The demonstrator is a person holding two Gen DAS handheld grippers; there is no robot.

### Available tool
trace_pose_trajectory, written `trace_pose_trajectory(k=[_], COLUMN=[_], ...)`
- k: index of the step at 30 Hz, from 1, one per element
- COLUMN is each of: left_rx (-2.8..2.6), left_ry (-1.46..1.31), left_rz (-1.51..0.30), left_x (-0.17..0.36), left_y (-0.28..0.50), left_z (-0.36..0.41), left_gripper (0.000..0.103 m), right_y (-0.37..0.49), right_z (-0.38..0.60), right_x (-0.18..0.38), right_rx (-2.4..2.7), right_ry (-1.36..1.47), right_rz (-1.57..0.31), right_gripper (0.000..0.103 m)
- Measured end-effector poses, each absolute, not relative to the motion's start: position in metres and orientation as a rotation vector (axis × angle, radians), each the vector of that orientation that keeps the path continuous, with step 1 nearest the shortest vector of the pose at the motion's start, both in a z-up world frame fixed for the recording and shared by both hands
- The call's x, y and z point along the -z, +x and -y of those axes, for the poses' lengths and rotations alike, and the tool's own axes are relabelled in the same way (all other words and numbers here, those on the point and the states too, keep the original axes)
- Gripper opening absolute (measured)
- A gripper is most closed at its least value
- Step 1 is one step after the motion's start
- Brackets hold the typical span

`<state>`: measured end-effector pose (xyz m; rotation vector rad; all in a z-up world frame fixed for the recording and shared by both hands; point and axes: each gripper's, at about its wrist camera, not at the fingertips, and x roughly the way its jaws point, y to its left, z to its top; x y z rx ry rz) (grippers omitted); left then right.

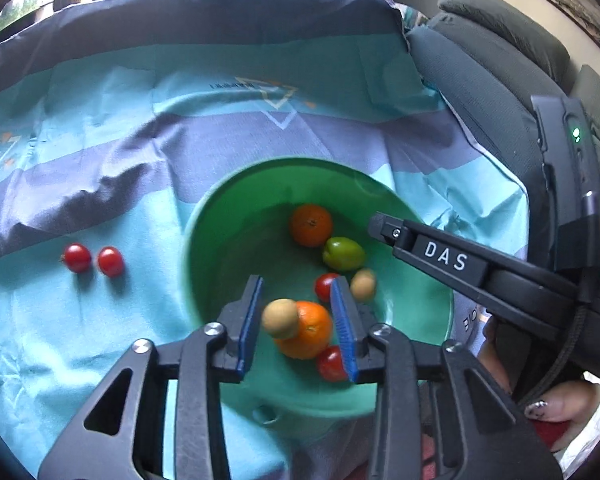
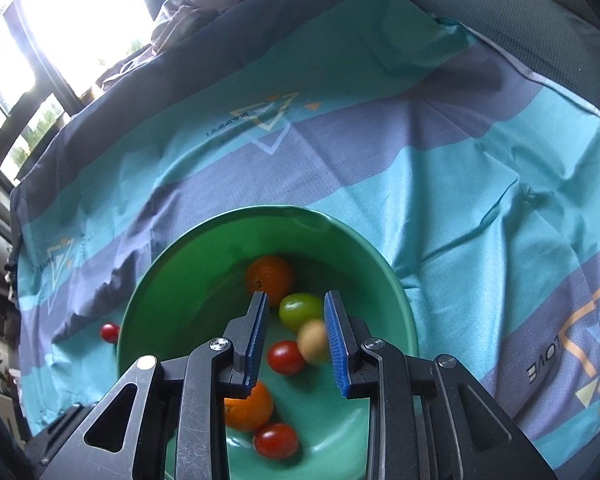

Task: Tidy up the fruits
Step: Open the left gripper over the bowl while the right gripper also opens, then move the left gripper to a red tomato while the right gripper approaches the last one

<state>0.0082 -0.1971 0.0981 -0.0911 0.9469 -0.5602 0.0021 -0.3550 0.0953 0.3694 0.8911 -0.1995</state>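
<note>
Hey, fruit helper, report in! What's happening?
Left gripper open over round green bowl, nothing held. Right gripper open above it. Two small red tomatoes on striped teal cloth. Nothing blocking.

Red tomato (image 2: 108, 332) half behind bowl rim (image 2: 120, 344); tan fruit (image 2: 313, 340) blurred.

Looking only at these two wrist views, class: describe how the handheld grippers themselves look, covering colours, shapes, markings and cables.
Both the left gripper and right gripper have black metal linkage arms with triangular cut-outs and silver pivot bolts, ending in ribbed blue pads. Seen from the left wrist, the right gripper's black body carries white "DAS" lettering, a green indicator light and a braided black cable.
</note>
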Motion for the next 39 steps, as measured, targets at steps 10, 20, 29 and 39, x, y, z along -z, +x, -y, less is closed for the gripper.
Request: trace_pose_trajectory(k=[10,20,29,39], left_rx=[0.376,0.186,0.201,0.192], left_ry=[-0.172,-0.270,-0.356,-0.368], left_rz=[-0.920,-1.055,-1.138,-1.088], left_x=[-0.109,-0.059,-0.020,-0.018], left_y=[0.022,0.080,0.114,0.107], left_z=[0.102,0.034,0.044,0.040], left_gripper=[0.045,0.044,0.039,0.028], right_y=[-0.001,0.017,0.028,0.033], right_z=[0.307,0.225,0.199,0.197], right_x=[-0.118,-0.113,-0.096,-0.089], right_rx=[0.081,-0.190,-0.213,-0.199], right_ry=[0.291,0.205,0.159,0.156], right_rz=[-0.821,-0.842,-0.892,-0.911], right_gripper=[0.037,0.038,0.037,0.037])
